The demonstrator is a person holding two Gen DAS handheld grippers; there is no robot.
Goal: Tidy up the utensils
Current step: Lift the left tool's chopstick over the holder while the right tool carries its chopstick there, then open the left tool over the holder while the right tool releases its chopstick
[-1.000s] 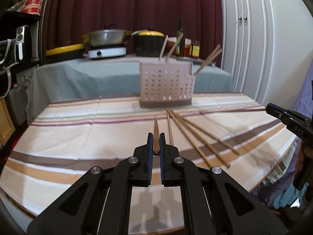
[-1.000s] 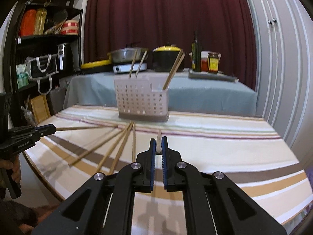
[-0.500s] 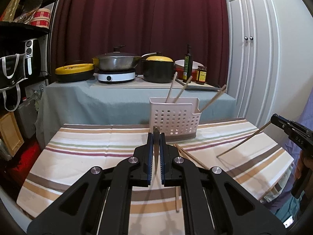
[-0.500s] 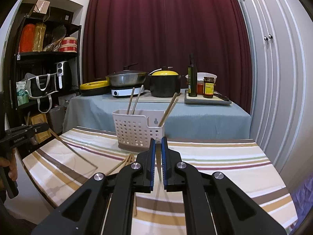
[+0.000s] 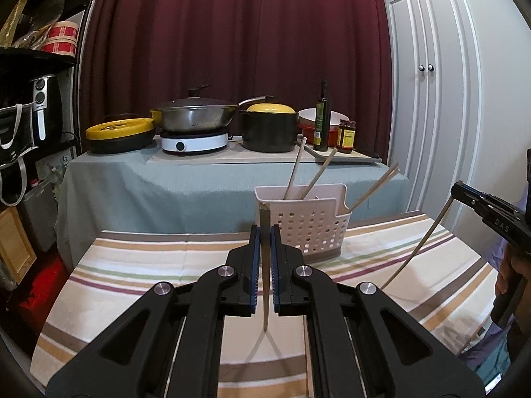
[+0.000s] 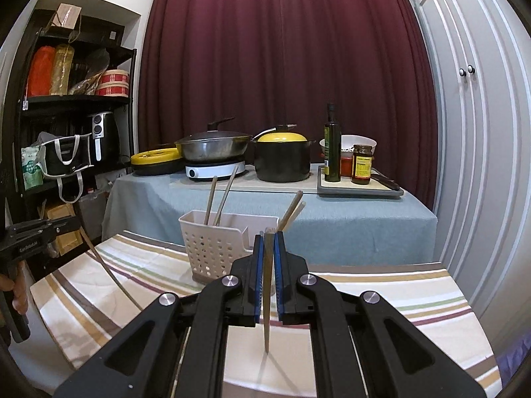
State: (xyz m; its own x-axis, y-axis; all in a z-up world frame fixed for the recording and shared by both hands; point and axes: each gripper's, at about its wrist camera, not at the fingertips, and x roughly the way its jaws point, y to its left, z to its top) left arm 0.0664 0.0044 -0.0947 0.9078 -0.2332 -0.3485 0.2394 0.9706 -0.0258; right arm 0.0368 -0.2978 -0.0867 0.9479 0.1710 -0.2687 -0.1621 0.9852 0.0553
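Both grippers, left gripper (image 5: pixel 265 252) and right gripper (image 6: pixel 268 275), are each clamping 1 chopstick (image 5: pixel 265 285) upright; each tip should be lowered steeply into the white perforated caddy (image 5: pixel 307 229), clearing its rim.

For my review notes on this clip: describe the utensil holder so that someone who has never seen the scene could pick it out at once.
Start at the round table with the striped cloth. At its far edge, in front of the grey-draped counter with the pots, stands the utensil holder. It is a white plastic basket with rows of round holes in its front, and the only thing standing on that table, with chopsticks leaning out of it.
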